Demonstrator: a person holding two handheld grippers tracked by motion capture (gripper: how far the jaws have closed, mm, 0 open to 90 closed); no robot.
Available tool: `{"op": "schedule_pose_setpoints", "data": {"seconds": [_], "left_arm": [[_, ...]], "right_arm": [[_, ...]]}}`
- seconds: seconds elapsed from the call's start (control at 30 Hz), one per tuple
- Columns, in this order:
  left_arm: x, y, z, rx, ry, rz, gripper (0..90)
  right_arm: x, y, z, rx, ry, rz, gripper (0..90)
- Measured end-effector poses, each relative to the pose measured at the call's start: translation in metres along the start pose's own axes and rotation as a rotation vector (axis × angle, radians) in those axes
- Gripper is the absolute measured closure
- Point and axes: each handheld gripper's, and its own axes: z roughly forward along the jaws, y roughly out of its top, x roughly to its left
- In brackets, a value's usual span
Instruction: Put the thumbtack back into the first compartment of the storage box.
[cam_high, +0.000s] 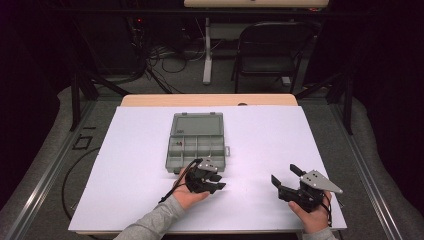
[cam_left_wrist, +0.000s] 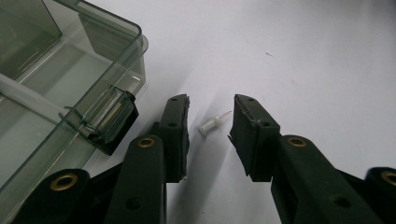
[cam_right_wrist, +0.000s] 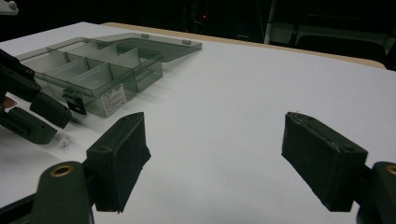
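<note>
A small white pin (cam_left_wrist: 212, 123) with a thin metal tip lies on the white table sheet, just off the near right corner of the grey compartment box (cam_high: 196, 142). In the left gripper view my left gripper (cam_left_wrist: 211, 101) is open, one jaw on each side of the pin, neither touching it. From above, the left gripper (cam_high: 223, 182) sits right in front of the box. My right gripper (cam_high: 283, 173) rests at the front right, wide open, with nothing between its jaws (cam_right_wrist: 217, 123). The right gripper view also catches the pin (cam_right_wrist: 64, 141) and the left gripper (cam_right_wrist: 32, 112).
The box's clear lid (cam_high: 196, 124) lies open flat toward the far side, and its latch (cam_left_wrist: 109, 120) sticks out close to my left jaw. White sheet (cam_high: 260, 135) covers the table; a folding chair (cam_high: 272, 50) and cables stand beyond the far edge.
</note>
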Motion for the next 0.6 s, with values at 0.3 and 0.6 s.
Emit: {"op": "schedule_pose_setpoints", "data": {"seconds": [0.3,0.6], "left_arm": [[0.0025,0.0000,0.0064,-0.021,-0.029,0.005,66.0],[-0.0009,-0.0009,0.0098,0.007,-0.031,0.045,76.5]], "right_arm": [[-0.0002,-0.0003,0.0007,0.002,-0.001,0.000,21.5],[-0.0004,-0.0006,0.0013,0.005,0.000,-0.002,21.5]]}}
